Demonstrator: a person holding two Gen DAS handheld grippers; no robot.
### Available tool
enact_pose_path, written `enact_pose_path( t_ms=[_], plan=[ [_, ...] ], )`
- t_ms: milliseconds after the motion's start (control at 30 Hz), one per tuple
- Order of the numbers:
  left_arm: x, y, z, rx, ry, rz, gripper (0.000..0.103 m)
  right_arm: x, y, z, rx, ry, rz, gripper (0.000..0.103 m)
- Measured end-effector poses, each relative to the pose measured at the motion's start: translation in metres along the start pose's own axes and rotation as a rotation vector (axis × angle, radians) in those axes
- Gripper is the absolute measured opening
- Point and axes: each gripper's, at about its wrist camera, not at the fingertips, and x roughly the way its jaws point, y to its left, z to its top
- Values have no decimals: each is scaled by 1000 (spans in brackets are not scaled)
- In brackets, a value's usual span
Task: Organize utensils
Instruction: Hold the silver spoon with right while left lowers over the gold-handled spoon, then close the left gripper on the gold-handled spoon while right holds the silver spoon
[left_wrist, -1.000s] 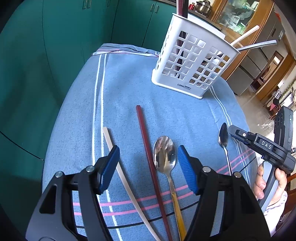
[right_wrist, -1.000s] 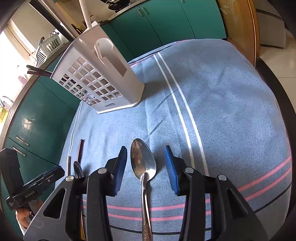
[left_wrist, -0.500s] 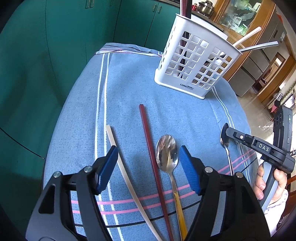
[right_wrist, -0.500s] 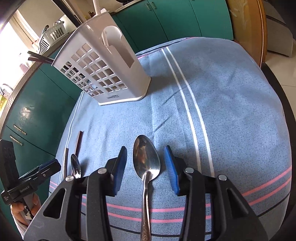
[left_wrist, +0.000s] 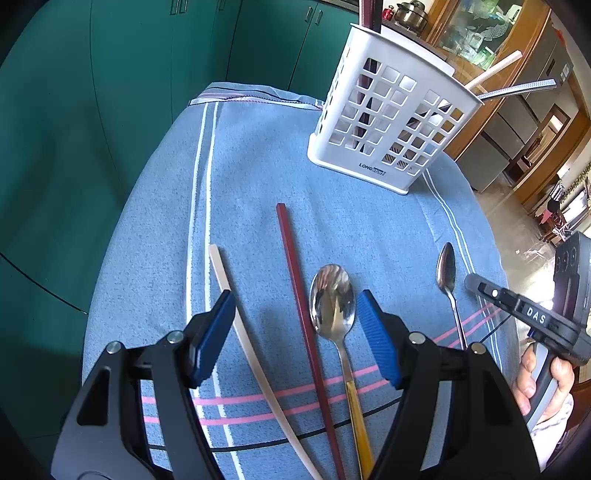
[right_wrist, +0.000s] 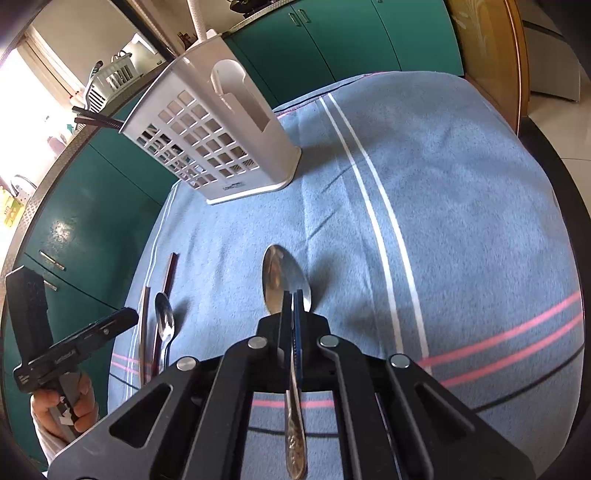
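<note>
The right gripper (right_wrist: 292, 301), whose jaws stood spread half a second ago, now has them closed on the neck of the silver spoon (right_wrist: 282, 280), which lies on the blue-clothed surface (right_wrist: 443, 221). The left gripper (left_wrist: 295, 325) remains wide apart, holding nothing. Between its jaws lie the gold-handled spoon (left_wrist: 332, 299) and red chopstick (left_wrist: 295, 273); the white chopstick (left_wrist: 229, 288) passes beside its left jaw. The white utensil holder (left_wrist: 391, 122) stands well ahead, unobstructed.
</note>
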Motion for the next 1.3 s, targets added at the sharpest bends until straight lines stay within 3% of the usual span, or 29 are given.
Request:
enact_pose_path(
  t_ms=[300, 367, 500, 633, 733, 1033, 1300],
  plan=[
    [-2, -2, -1, 7, -6, -1, 68, -3, 6, -7, -44, -10, -27, 4],
    [-3, -3, -2, 10, -7, -1, 68, -3, 6, -8, -43, -14, -29, 12],
    [-3, -4, -2, 15, -6, 0, 69, -5, 4, -9, -36, -19, -37, 15],
    [-7, 1, 3, 25, -26, 7, 69, -6, 2, -10, -34, -26, -57, 33],
    [-13, 8, 8, 29, -43, -7, 67, -9, 1, -10, -37, -34, -59, 35],
    [-8, 1, 20, 137, -40, -141, 65, -10, -1, -9, -28, -37, -56, 36],
    [16, -29, 15, 348, 23, -161, 57, -14, -1, -4, -42, -47, -65, 36]
  ],
)
